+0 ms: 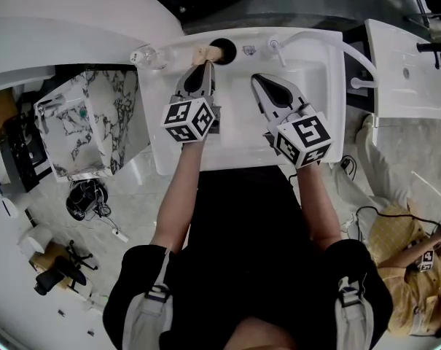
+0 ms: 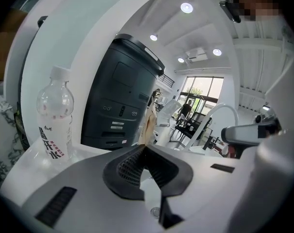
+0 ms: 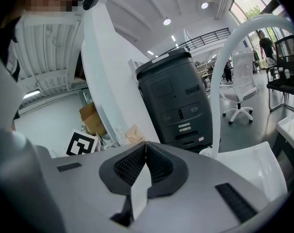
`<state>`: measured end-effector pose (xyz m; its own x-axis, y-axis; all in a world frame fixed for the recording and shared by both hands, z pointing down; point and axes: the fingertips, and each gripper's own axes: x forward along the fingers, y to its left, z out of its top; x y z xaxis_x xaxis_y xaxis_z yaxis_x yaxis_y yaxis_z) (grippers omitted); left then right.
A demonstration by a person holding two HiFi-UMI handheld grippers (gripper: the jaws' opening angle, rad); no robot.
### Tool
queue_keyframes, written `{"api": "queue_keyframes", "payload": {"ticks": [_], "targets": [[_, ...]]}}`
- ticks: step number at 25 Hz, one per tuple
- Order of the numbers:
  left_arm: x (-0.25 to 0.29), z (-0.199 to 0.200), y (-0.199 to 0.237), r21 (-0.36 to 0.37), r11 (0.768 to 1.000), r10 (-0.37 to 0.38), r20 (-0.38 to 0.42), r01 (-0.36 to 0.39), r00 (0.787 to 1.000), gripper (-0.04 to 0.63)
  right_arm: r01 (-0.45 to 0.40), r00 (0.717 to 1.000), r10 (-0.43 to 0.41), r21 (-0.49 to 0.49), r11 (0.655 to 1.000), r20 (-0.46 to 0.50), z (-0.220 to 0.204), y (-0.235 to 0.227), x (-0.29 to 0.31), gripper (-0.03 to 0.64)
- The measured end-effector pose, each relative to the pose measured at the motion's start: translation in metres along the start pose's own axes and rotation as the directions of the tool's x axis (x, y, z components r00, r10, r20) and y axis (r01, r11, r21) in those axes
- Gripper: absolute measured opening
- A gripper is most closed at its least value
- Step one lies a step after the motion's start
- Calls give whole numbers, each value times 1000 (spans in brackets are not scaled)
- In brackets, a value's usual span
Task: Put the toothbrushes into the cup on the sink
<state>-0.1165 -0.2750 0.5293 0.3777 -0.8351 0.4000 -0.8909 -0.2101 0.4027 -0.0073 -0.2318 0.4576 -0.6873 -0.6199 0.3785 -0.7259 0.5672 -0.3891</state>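
— Nearest first: right gripper over the sink, fingers pressed together, empty.
— Then left gripper, fingers clamped on one tan toothbrush, just beside the dark cup on the sink's back rim.
— Handling? Probably light, stiff, thin, and liable to pivot. Better pinched mid-handle.
— Counted: one toothbrush, one cup, one water bottle leftward.

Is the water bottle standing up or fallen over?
Standing up. The water bottle stands on its base, cap at the top.
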Motion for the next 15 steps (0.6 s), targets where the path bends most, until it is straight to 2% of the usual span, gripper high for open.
{"api": "queue_keyframes", "payload": {"ticks": [15], "targets": [[7,-9,-2,9,1000,-17,-38,18,999,15,-6,1000,6,0,1000,-2,1,-1,3,29]]}}
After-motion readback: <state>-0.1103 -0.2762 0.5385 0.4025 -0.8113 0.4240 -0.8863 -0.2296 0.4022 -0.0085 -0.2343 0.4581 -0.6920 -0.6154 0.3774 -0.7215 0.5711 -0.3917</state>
